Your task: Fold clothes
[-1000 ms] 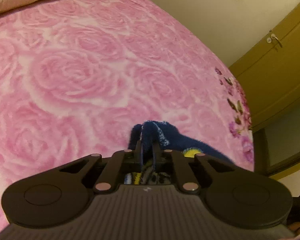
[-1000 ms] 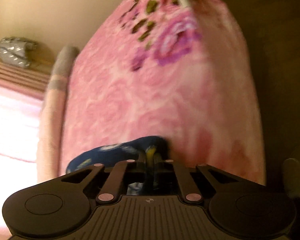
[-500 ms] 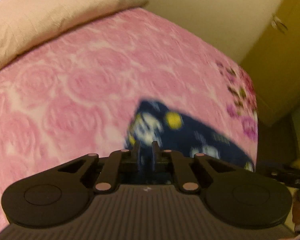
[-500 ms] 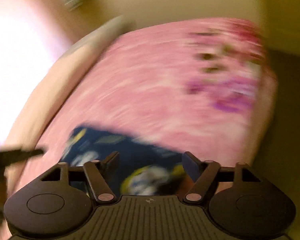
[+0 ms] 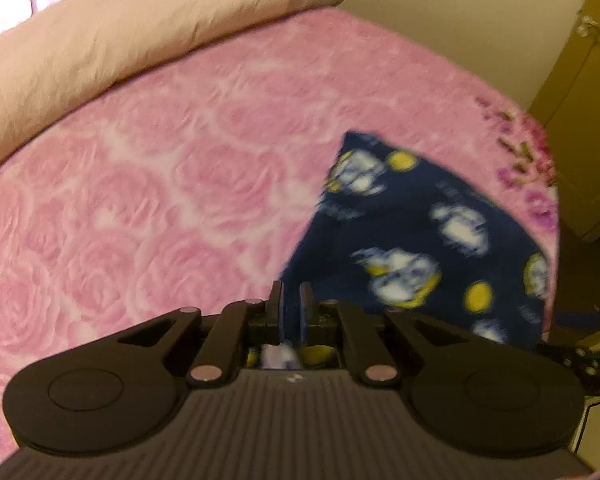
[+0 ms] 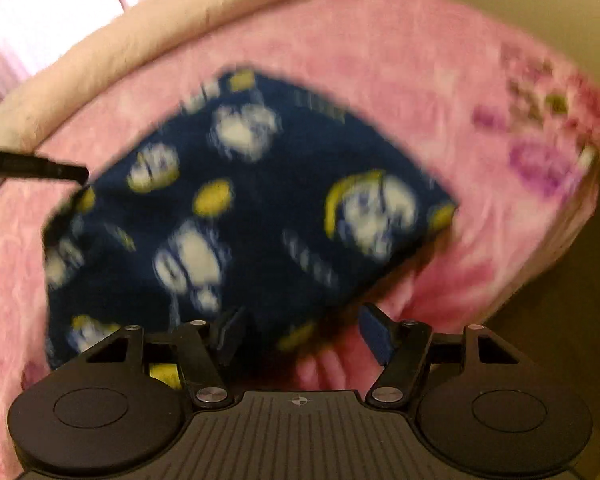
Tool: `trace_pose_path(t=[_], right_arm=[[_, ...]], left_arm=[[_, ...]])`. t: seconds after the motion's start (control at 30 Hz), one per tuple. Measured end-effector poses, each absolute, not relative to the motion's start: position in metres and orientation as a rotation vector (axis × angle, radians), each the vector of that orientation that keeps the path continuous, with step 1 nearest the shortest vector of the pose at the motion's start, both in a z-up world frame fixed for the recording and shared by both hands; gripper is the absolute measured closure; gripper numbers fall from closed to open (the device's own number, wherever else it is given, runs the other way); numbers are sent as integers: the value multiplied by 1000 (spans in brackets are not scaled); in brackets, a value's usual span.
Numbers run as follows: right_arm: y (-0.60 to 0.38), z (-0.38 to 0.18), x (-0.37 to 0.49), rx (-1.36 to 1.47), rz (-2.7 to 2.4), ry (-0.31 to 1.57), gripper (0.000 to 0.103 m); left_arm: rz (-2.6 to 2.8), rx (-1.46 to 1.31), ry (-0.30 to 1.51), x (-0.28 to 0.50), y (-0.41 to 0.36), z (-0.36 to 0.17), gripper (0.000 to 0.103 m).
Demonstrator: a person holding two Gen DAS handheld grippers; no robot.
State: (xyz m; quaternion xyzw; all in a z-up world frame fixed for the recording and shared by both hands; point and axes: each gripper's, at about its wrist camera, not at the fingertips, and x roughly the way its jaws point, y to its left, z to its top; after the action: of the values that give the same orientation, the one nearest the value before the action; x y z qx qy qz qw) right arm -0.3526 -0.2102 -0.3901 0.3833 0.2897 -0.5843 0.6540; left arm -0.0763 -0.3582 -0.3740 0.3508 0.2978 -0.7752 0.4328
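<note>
We keep our left gripper [image 5: 291,300] pinched on a corner of the fleecy navy garment [image 6: 244,208], so it stays spread near the bed's foot edge. Our right gripper [image 6: 304,332] gapes wide, holding nothing. The plush pink rose blanket [image 5: 160,184] lies beneath it.

Both wrist views close above bed [image 5: 148,184], sharing garment [image 5: 412,236] (blurred)
</note>
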Motion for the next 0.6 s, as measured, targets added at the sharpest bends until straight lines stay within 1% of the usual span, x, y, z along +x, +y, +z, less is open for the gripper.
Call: trace_pose_path(t=[0.07, 0.13, 0.2, 0.27, 0.3, 0.37, 0.43, 0.57, 0.6], right_arm=[[-218, -381, -339, 823, -1294, 618, 37], [-230, -388, -319, 804, -1258, 619, 37], [-240, -400, -304, 794, -1231, 632, 37], [-238, -417, -293, 805, -1223, 710, 37], [-233, -425, -289, 800, -1222, 749, 37], [-219, -428, -292, 791, -1214, 762, 37], [-213, -427, -303, 855, -1203, 765, 37], [-216, -417, -314, 972, -1177, 853, 36], [-218, -412, -316, 993, -1170, 870, 36]], left_arm=[[-1960, 892, 731, -86, -353, -378, 98], [-1950, 949, 727, -93, -349, -392, 98], [-1920, 1017, 724, -96, -343, -408, 98], [-1893, 1033, 710, -91, -336, -414, 97], [-1884, 1028, 716, -87, -333, -413, 97], [-1853, 1034, 733, -83, -330, -408, 97], [-1814, 1052, 744, -82, -327, -401, 97], [-1683, 1094, 773, -94, -318, -381, 97], [-1643, 1113, 794, -99, -316, -376, 94]])
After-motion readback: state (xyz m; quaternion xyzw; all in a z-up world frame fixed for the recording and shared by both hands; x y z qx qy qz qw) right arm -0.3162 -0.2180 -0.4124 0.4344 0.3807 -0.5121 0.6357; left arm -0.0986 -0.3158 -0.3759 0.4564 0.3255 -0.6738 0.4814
